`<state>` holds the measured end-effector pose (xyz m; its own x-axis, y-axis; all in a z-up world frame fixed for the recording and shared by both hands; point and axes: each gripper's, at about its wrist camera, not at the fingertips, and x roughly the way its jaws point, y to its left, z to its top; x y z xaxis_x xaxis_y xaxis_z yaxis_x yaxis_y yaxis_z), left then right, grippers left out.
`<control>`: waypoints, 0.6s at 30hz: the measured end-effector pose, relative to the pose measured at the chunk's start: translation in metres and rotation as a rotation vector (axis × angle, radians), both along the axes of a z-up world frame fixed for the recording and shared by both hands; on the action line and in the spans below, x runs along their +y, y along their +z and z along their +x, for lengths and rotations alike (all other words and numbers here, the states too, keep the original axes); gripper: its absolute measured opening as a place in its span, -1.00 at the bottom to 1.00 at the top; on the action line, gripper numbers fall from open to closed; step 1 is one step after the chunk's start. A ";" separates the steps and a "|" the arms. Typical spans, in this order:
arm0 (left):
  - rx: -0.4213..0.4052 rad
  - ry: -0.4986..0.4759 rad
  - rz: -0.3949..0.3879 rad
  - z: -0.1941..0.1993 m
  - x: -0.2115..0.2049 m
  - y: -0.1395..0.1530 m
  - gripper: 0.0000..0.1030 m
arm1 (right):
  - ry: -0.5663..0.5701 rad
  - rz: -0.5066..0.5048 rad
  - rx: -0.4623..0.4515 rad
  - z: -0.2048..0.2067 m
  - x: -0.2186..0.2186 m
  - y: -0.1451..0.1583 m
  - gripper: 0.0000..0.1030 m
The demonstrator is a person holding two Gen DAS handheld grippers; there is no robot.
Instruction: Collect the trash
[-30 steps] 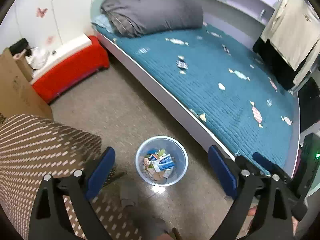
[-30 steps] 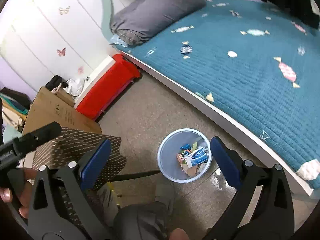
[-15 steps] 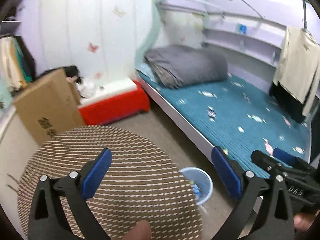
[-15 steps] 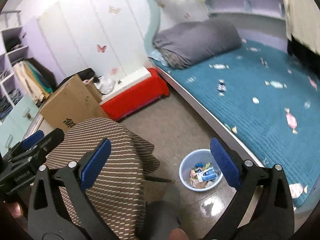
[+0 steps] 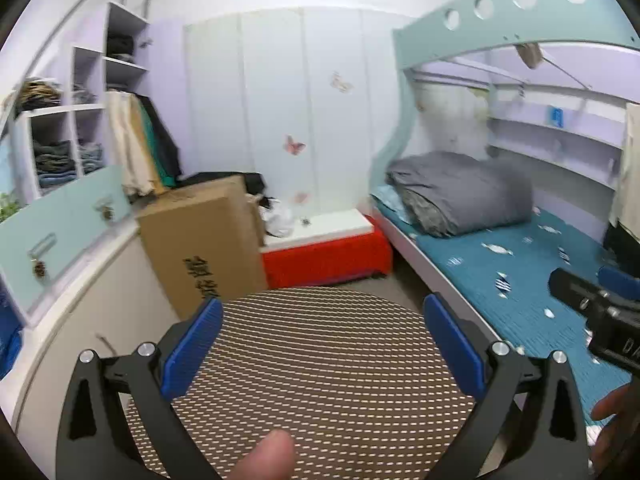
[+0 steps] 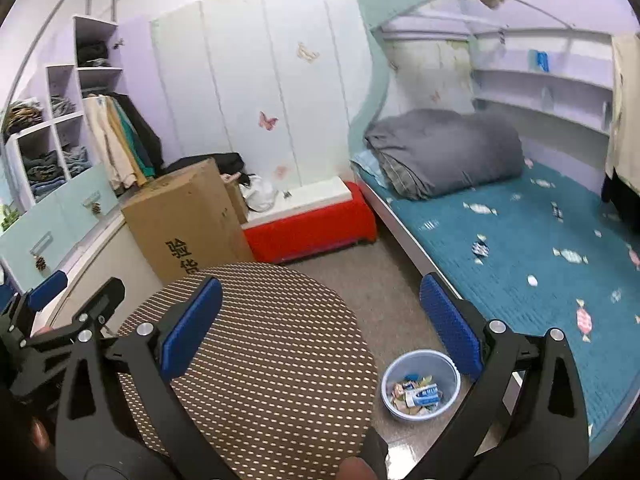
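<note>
Wrappers scattered on the teal quilted bed (image 6: 520,248) at right remain uncollected, while both empty grippers, left (image 5: 322,344) and right (image 6: 320,320), are held spread apart; the small blue plastic bin (image 6: 420,384) is partly filled, so a reach toward the bed is called for.

Both views are bright and evenly lit, seemingly from overhead, though no lamp shows. Shadows are soft. A small glare patch sits on the floor (image 6: 404,450) near the bin (image 6: 420,385). Strong fisheye bending curves the shelves (image 5: 76,120) and bed (image 5: 516,280); corners go black. The left view is slightly motion-blurred, the quilt (image 5: 460,192) soft.
</note>
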<state>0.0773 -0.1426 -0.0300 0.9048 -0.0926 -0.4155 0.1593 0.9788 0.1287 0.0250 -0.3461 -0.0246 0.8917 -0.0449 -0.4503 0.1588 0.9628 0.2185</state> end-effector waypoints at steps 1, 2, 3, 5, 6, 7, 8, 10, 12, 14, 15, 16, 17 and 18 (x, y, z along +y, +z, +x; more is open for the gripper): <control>-0.012 0.020 -0.005 -0.005 0.008 0.005 0.91 | 0.004 -0.011 -0.013 -0.002 0.006 0.006 0.88; -0.022 0.032 -0.013 -0.009 0.014 0.008 0.91 | 0.008 -0.018 -0.022 -0.004 0.010 0.009 0.88; -0.031 0.040 -0.021 -0.012 0.020 0.012 0.91 | 0.014 -0.028 -0.035 -0.006 0.015 0.015 0.88; -0.046 0.054 -0.036 -0.019 0.030 0.019 0.91 | 0.023 -0.041 -0.051 -0.008 0.021 0.022 0.88; -0.055 0.057 -0.045 -0.022 0.034 0.022 0.91 | 0.025 -0.049 -0.062 -0.011 0.026 0.027 0.88; -0.060 0.060 -0.049 -0.024 0.037 0.024 0.91 | 0.025 -0.055 -0.070 -0.012 0.028 0.031 0.88; -0.069 0.064 -0.053 -0.027 0.040 0.027 0.91 | 0.025 -0.060 -0.077 -0.014 0.030 0.033 0.88; -0.084 0.072 -0.051 -0.033 0.043 0.031 0.91 | 0.027 -0.075 -0.094 -0.017 0.035 0.039 0.88; -0.098 0.082 -0.047 -0.037 0.045 0.034 0.91 | 0.029 -0.085 -0.102 -0.019 0.038 0.043 0.88; -0.108 0.087 -0.045 -0.040 0.046 0.037 0.91 | 0.033 -0.085 -0.112 -0.021 0.040 0.046 0.88; -0.108 0.087 -0.051 -0.042 0.048 0.038 0.91 | 0.031 -0.090 -0.117 -0.022 0.042 0.047 0.88; -0.109 0.086 -0.057 -0.044 0.049 0.039 0.91 | 0.028 -0.096 -0.122 -0.023 0.043 0.049 0.88; -0.108 0.087 -0.065 -0.046 0.050 0.040 0.91 | 0.029 -0.098 -0.124 -0.024 0.043 0.050 0.88; -0.109 0.087 -0.071 -0.047 0.051 0.041 0.91 | 0.031 -0.097 -0.127 -0.026 0.045 0.050 0.88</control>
